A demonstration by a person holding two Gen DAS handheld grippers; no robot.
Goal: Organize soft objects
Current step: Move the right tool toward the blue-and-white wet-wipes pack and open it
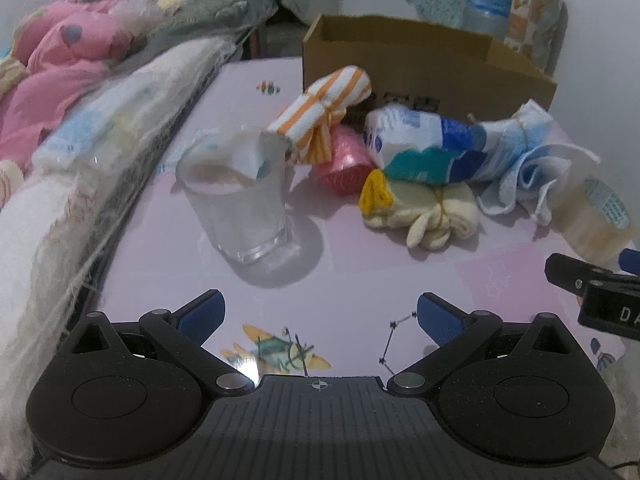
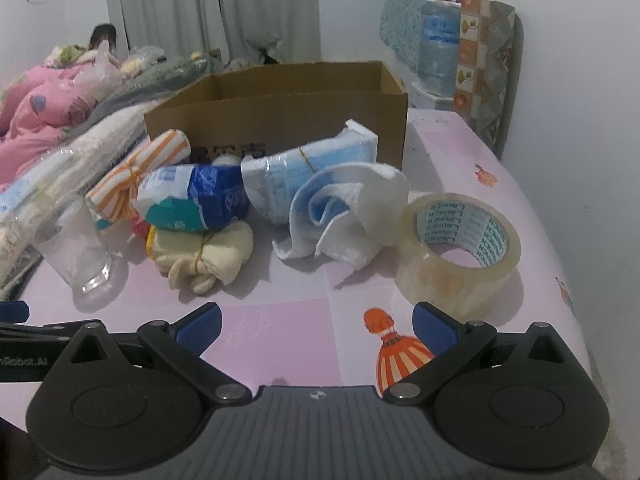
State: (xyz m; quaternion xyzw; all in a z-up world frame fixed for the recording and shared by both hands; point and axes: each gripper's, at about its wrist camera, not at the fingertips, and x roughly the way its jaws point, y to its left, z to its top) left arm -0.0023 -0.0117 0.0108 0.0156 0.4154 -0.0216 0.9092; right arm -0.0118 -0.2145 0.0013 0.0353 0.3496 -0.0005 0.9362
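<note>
A pile of soft things lies before an open cardboard box: an orange-striped rolled cloth, a pink bundle, a blue and white soft pack, a cream tied cloth, and a loose white and blue cloth. My left gripper stands open over the pink table, short of a glass. My right gripper is open too, nothing between its fingers, near a tape roll.
Pink bedding and a fluffy white blanket run along the table's left side. A water bottle and a patterned roll stand by the back wall. The table's right edge is close to the wall.
</note>
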